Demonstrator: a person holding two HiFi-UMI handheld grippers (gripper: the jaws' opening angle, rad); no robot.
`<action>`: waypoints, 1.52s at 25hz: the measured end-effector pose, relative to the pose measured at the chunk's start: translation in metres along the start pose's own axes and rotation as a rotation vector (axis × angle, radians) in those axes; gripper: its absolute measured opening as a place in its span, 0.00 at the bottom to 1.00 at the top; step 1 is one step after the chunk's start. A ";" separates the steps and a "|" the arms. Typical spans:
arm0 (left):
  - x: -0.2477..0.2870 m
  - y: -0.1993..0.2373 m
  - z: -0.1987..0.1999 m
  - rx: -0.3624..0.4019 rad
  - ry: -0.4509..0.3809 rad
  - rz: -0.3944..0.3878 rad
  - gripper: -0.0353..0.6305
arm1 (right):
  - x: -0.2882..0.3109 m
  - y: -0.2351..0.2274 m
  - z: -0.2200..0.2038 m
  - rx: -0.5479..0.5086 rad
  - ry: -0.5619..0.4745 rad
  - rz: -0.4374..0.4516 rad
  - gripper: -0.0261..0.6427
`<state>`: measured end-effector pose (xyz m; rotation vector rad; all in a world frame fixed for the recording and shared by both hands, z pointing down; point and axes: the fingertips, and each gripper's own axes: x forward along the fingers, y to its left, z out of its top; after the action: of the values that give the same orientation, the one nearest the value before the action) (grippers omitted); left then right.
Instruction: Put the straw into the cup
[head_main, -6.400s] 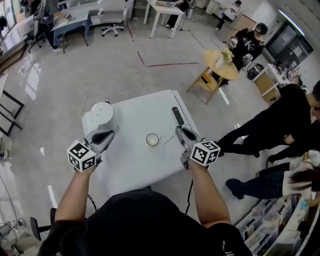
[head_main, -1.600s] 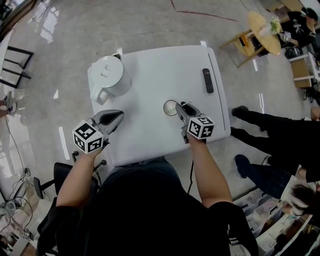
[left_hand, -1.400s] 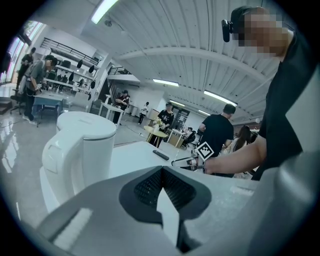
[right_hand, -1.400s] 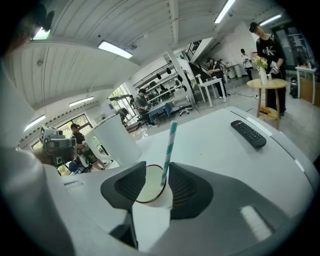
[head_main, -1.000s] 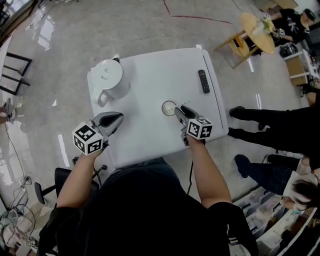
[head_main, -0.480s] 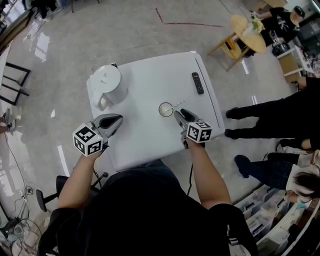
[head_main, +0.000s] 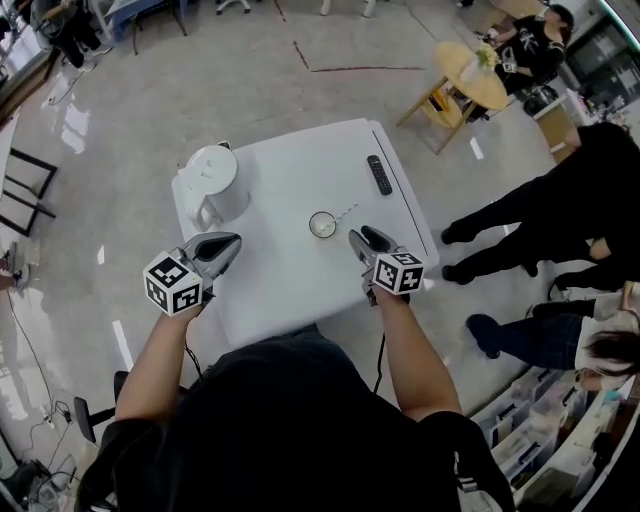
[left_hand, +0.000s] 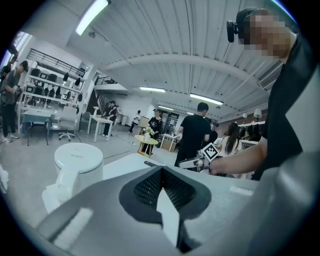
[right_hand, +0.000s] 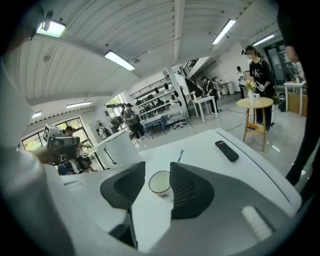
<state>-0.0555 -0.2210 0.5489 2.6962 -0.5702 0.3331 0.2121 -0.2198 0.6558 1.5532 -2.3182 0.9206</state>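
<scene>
The right gripper is hanging spread and empty, with the white cup just ahead and the straw leaning beyond. The left gripper is sitting closed on nothing. Pulling straight back should spare the cup.

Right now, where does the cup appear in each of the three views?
Head view: the cup stands near the picture's centre.
Left gripper view: the cup is not visible.
Right gripper view: the cup is just below centre.
Shared landmark: the black remote.
</scene>
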 end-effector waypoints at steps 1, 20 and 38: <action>-0.002 -0.002 0.002 0.005 -0.003 -0.002 0.05 | -0.004 0.002 0.002 -0.003 -0.006 -0.002 0.31; -0.052 -0.029 0.018 0.079 -0.043 -0.011 0.05 | -0.079 0.035 0.019 -0.002 -0.135 -0.059 0.31; -0.071 -0.051 0.010 0.102 -0.037 -0.018 0.05 | -0.117 0.052 0.002 -0.002 -0.171 -0.078 0.31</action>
<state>-0.0952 -0.1573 0.5032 2.8091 -0.5530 0.3166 0.2161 -0.1188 0.5772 1.7719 -2.3491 0.7963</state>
